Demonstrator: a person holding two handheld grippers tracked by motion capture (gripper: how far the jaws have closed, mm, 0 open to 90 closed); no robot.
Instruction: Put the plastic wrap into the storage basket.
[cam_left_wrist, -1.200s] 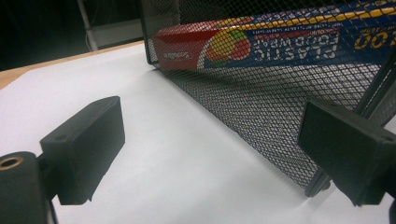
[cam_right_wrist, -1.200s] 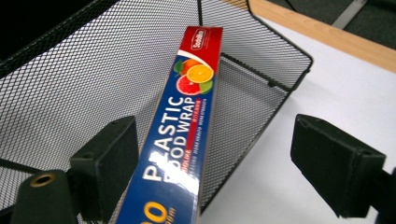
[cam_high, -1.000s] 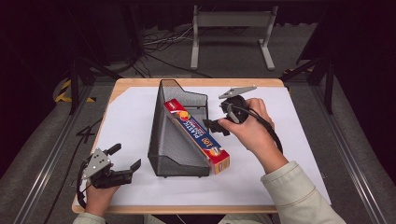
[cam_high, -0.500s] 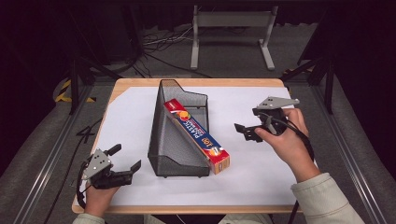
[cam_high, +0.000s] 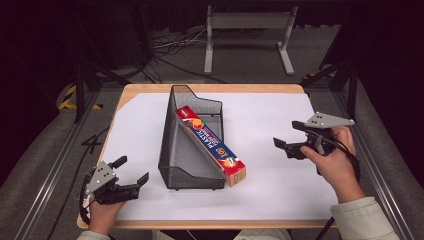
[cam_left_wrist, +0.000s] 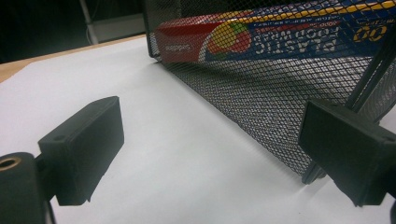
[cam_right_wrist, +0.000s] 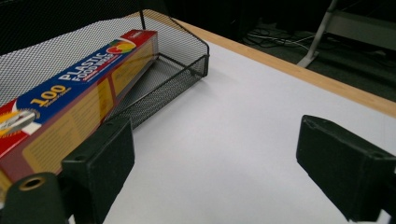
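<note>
Pulled back rightward, my right gripper (cam_high: 292, 140) sits clear of the wrap box (cam_high: 210, 145) in the mesh bin (cam_high: 192, 172), jaws just widened, empty; left gripper (cam_high: 132, 172) spread, unmoved.

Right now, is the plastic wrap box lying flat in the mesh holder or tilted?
Tilted. The plastic wrap box leans diagonally in the mesh holder, its far end raised against the tall wall and its near end sticking out past the low front edge.
</note>
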